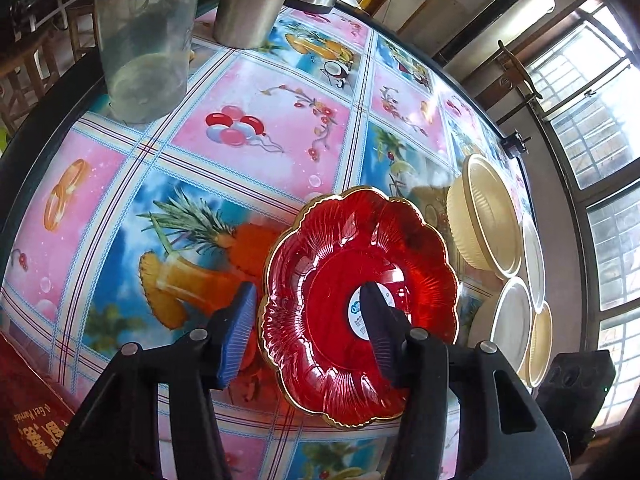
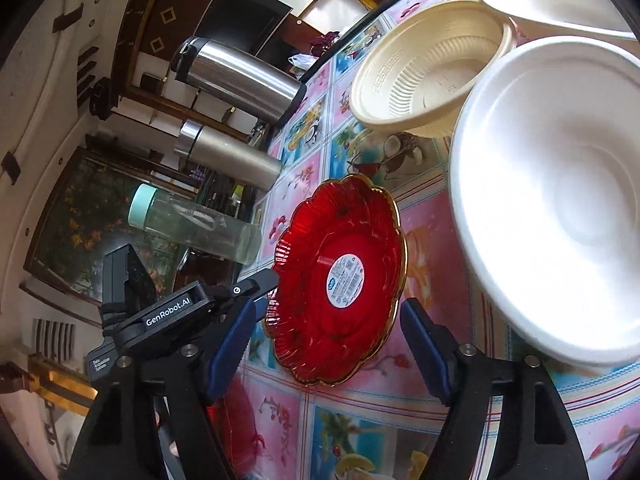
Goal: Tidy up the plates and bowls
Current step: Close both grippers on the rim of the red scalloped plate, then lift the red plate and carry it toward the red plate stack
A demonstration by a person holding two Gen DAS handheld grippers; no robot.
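Note:
A red scalloped glass plate with a gold rim and a round label lies on the patterned tablecloth. My left gripper is open and straddles its near-left rim: one finger is outside the plate, the other is over its centre. In the right wrist view, my right gripper is open just short of the plate's near edge, holding nothing. A cream ribbed bowl sits beyond the plate. Beside it are white disposable plates, and a large white bowl is close on the right.
A clear bottle with a mint lid, a steel flask and a large steel thermos stand along the table's far-left edge. A red packet lies at the near-left corner. Windows are on the right.

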